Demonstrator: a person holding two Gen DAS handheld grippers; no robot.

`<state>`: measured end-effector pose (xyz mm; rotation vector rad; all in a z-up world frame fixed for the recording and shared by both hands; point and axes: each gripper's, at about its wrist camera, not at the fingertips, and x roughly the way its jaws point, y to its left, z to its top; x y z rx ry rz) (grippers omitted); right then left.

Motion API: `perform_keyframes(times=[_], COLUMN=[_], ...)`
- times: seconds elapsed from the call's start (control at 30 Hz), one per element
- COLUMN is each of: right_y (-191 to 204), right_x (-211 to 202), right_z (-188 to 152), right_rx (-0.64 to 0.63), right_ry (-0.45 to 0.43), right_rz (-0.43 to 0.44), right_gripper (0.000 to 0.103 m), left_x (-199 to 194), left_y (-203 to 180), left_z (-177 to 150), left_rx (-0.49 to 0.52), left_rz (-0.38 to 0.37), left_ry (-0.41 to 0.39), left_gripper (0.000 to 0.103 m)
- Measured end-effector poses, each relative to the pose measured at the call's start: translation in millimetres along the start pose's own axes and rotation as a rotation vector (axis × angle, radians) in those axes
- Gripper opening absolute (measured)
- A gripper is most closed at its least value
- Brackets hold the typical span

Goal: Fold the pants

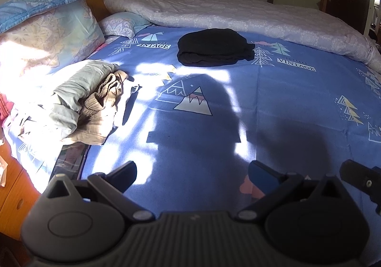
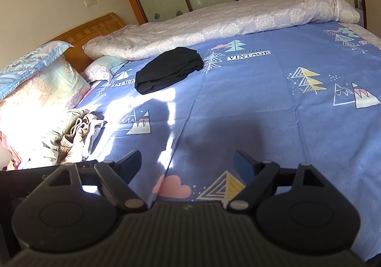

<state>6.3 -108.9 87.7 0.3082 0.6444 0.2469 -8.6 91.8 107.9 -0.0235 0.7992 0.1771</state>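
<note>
The black pants lie folded into a compact, rounded bundle with layered edges showing along the near side, resting on the blue printed bedsheet just in front of the pale quilt (the same bundle sits mid-bed in the right wrist view). A heap of grey and tan clothes lies well apart, beside the pillows. The left gripper hovers low over the sheet, fingers apart and holding nothing. The right gripper hangs likewise, its fingers spread wide and empty.
</note>
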Motion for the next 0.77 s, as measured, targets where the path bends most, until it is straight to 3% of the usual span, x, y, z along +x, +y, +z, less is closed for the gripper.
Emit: perform_keyframes(times=[0.53, 0.77], right_y=[-4.5, -4.3], right_x=[3.2, 4.7], right_z=[-1.5, -1.5], right_rx=[0.008, 0.007], right_ry=[0.011, 0.014], right_rz=[-0.002, -0.002], right_gripper=[0.086, 0.086], left_x=[2.0, 2.8], left_y=[-2.8, -2.9], left_z=[-1.2, -1.6], left_rx=[0.029, 0.038], left_rz=[0.008, -0.038], left_ry=[0.002, 0.005], left_gripper=[0.103, 0.103])
